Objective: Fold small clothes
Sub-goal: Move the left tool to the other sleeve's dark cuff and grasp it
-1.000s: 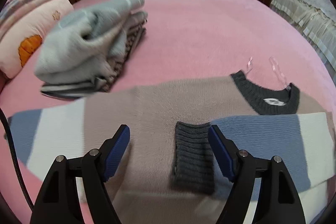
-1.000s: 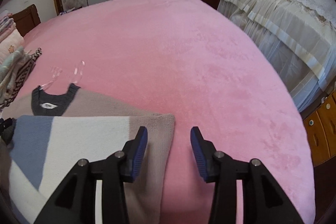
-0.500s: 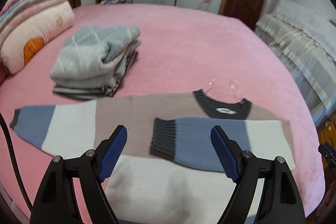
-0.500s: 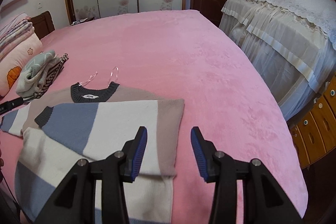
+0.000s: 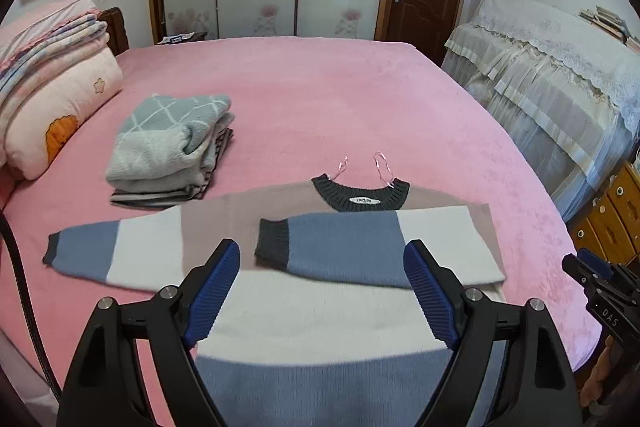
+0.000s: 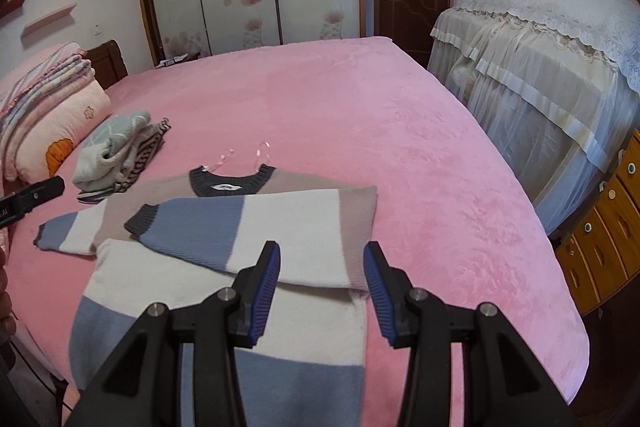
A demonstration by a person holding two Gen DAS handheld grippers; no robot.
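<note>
A colour-block knit sweater [image 5: 320,315] [image 6: 224,291] in taupe, white and blue lies flat on the pink bed [image 5: 320,87], dark collar [image 5: 362,193] away from me. One sleeve [image 5: 360,243] [image 6: 248,227] is folded across the chest. The other sleeve [image 5: 120,251] [image 6: 68,231] stretches out to the left. My left gripper [image 5: 322,251] hovers above the sweater's middle, its jaws opening, with nothing between them. My right gripper [image 6: 322,249] hangs over the sweater's right edge, open and empty.
A pile of folded clothes [image 5: 168,147] [image 6: 116,155] sits left of the sweater. Stacked pillows and quilts [image 5: 52,99] lie at the far left. Lace-covered furniture [image 5: 560,87] and wooden drawers [image 6: 608,227] stand off the bed's right side.
Both grippers have risen and drawn back from the sweater, which now shows whole. The left jaws stand a little wider. The folded sleeve has stayed across the chest.
</note>
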